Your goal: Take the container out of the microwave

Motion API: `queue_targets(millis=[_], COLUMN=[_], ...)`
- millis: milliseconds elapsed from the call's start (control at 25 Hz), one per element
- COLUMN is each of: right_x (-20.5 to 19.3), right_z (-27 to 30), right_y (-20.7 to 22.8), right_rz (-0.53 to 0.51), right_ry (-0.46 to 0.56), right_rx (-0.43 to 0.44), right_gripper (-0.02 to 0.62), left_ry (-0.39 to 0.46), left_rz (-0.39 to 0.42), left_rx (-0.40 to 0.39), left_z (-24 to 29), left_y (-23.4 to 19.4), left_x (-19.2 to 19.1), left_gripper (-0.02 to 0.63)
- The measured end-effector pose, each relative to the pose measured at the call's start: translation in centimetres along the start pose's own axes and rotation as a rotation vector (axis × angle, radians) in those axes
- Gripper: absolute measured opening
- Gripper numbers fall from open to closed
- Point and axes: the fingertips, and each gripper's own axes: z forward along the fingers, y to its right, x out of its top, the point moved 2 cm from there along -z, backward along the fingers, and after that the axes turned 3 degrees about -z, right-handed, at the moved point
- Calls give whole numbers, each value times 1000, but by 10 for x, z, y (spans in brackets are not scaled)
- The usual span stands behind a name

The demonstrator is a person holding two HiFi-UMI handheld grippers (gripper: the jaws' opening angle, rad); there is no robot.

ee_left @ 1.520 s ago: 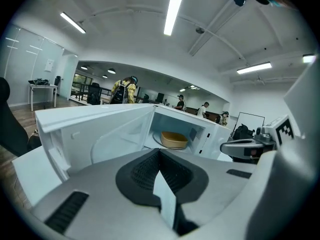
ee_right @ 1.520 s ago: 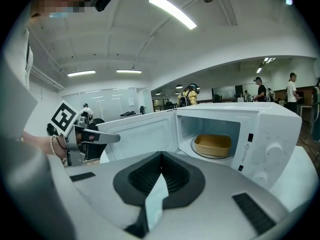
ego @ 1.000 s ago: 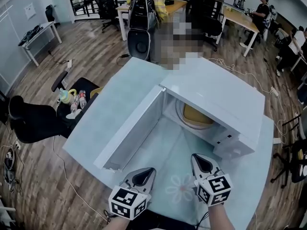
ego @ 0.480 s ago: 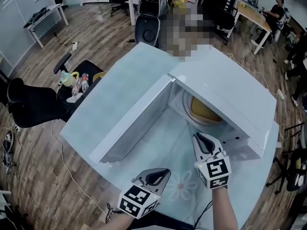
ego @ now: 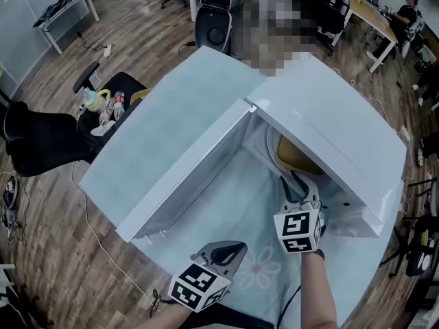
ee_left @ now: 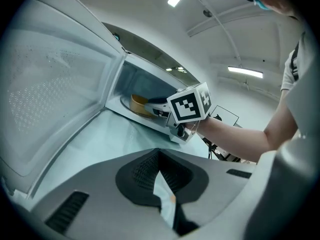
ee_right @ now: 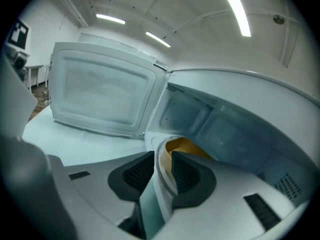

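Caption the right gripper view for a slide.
Right gripper, jaws apart, aimed at the yellow container inside the open microwave.

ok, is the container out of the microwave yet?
No, the yellow container sits inside the open microwave, with the right gripper reaching in at its near edge.

Cool, even light pours from the ceiling tube lamps [ee_right: 234, 8], bright and nearly shadowless on the white microwave [ego: 329, 132], while both gripper views bulge like fishbowls with black corners, the near jaws soft and out of focus.
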Motion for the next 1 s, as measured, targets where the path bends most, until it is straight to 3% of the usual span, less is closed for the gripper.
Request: queue_targets(millis=[480, 1000], right_x=[-13, -21], right_z=[43, 43], right_y=[13, 7], right_rz=[-228, -242], right_ry=[-91, -112], right_rx=[-6, 21], right_gripper=[100, 73], left_ry=[-79, -100], left_rz=[-52, -37], left_rx=[27, -3], left_z=[7, 17], left_y=[-24, -19], left_x=[-15, -15], left_gripper=[5, 5])
